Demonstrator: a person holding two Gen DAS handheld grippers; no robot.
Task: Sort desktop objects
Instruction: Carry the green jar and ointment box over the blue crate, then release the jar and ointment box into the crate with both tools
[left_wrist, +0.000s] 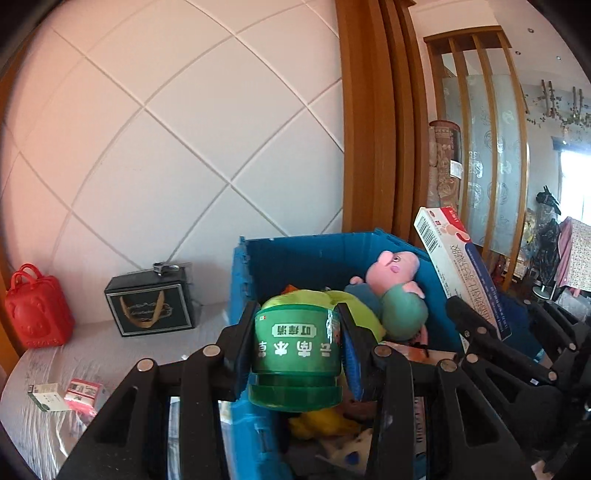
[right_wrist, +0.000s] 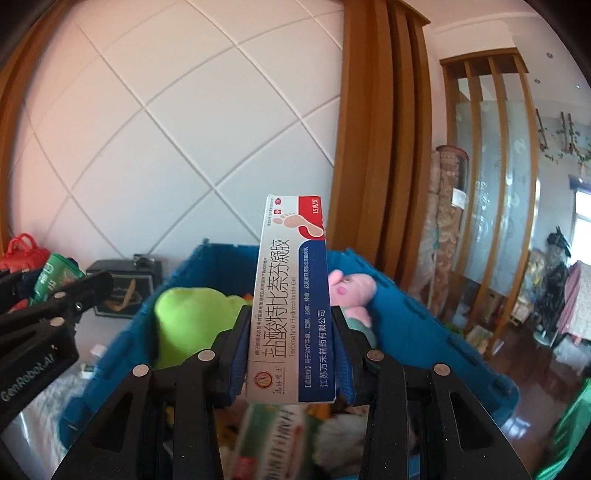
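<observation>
While the left claw (left_wrist: 295, 350) gripped a green jar (left_wrist: 295, 354) upside down above the blue bin (left_wrist: 295, 254), the right claw (right_wrist: 291, 354) clamped a medicine box (right_wrist: 291, 295) upright over the same bin, beside a pink plush toy (left_wrist: 395, 284)

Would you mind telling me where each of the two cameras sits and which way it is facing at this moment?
Left wrist: sits behind the left gripper, looking forward over the blue plastic bin toward the white tiled wall; its fingers clamp a green round jar, and the right gripper shows at right.
Right wrist: sits behind the right gripper, facing the same wall over the bin; its fingers clamp a white, red and blue medicine box, and the left gripper shows at left.
Shared: bin, pink pig plush toy, black gift box, jar, medicine box.
</observation>
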